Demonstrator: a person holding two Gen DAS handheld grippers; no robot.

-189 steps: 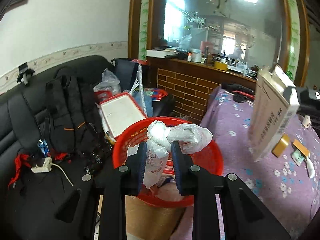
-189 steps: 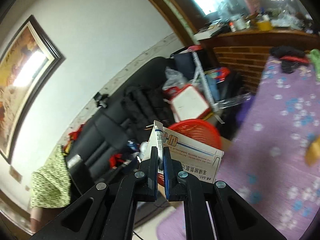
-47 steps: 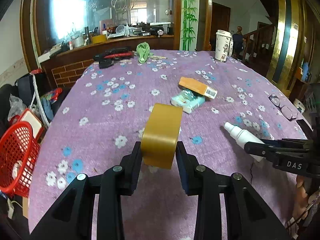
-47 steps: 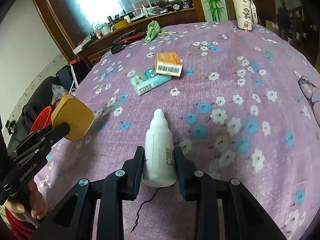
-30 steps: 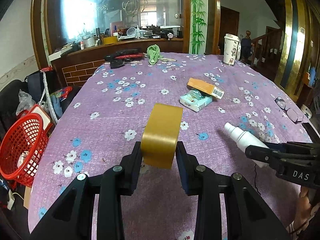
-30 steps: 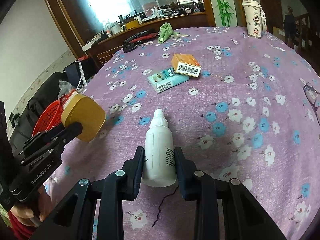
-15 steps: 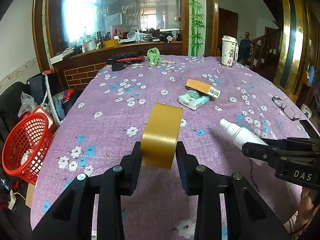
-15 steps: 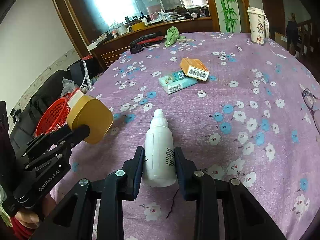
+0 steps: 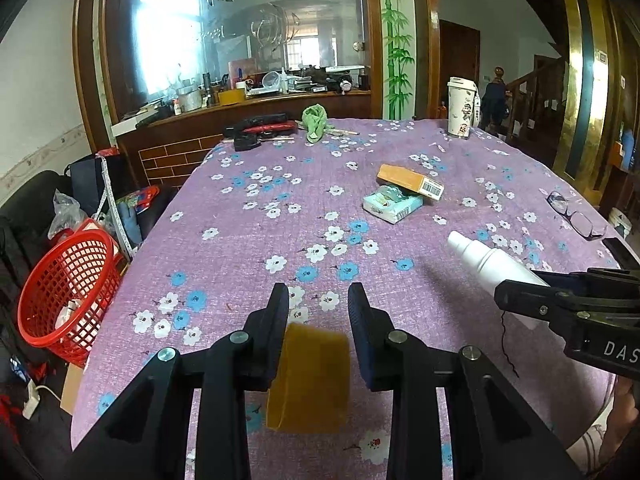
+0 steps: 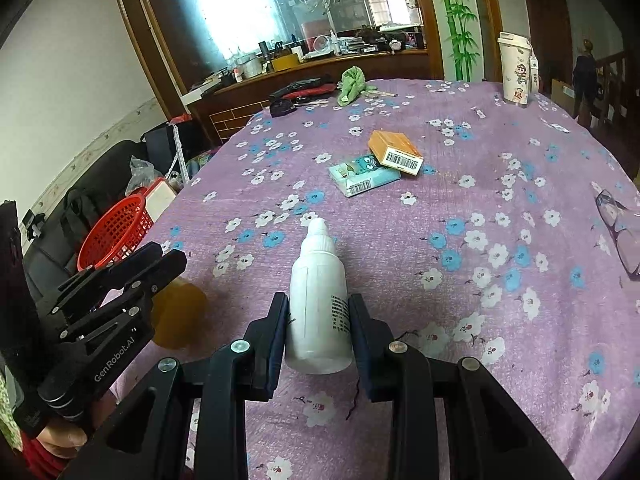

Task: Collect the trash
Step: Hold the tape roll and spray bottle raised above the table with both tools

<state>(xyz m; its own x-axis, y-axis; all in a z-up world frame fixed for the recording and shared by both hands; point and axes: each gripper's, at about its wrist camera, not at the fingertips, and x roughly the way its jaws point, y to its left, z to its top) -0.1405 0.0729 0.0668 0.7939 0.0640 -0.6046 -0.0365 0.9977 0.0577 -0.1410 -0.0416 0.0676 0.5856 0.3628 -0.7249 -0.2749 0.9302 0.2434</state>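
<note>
My left gripper (image 9: 318, 300) is open. The gold-brown box (image 9: 308, 376) has slipped out of it and sits blurred low between the finger bases, above the purple tablecloth; it also shows in the right wrist view (image 10: 180, 316). My right gripper (image 10: 318, 308) is shut on a white plastic bottle (image 10: 318, 300), held over the table; the bottle also shows in the left wrist view (image 9: 492, 260). A red trash basket (image 9: 68, 288) stands off the table's left edge.
An orange box (image 9: 410, 180) lies on a teal tissue pack (image 9: 392, 204) mid-table. Glasses (image 9: 576, 216) lie at the right edge. A paper cup (image 9: 462, 112), green cloth (image 9: 314, 122) and dark items sit at the far end. A black sofa with bags is left.
My left gripper has opened and the gold-brown box has dropped from between the fingertips towards the table. The right gripper still holds the white bottle, lifted slightly.
</note>
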